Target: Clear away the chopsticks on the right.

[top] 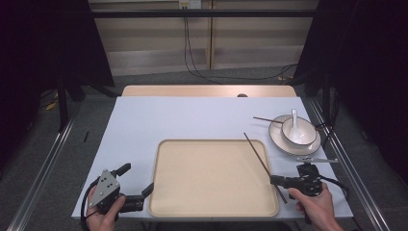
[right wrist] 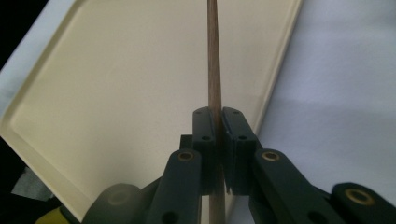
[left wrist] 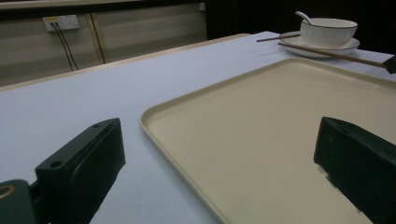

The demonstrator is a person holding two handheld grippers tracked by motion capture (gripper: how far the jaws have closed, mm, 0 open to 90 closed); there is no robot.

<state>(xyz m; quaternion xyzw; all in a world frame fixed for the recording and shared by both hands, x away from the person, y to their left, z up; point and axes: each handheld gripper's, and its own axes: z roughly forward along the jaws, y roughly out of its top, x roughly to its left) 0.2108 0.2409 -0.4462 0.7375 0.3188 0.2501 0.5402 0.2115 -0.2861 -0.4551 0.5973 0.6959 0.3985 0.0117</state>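
Right gripper view: chopstick (right wrist: 214, 70) tip cut off.

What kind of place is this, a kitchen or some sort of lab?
Most likely a lab or recording room, not a kitchen. The covered table stands inside a bare metal frame with dark curtains beside it, cables trail over the floor, and the tray and bowl look like staged props.

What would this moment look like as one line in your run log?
right gripper: shut on chopstick, over tray's right edge | left gripper: open, at tray corner | second chopstick: on plate
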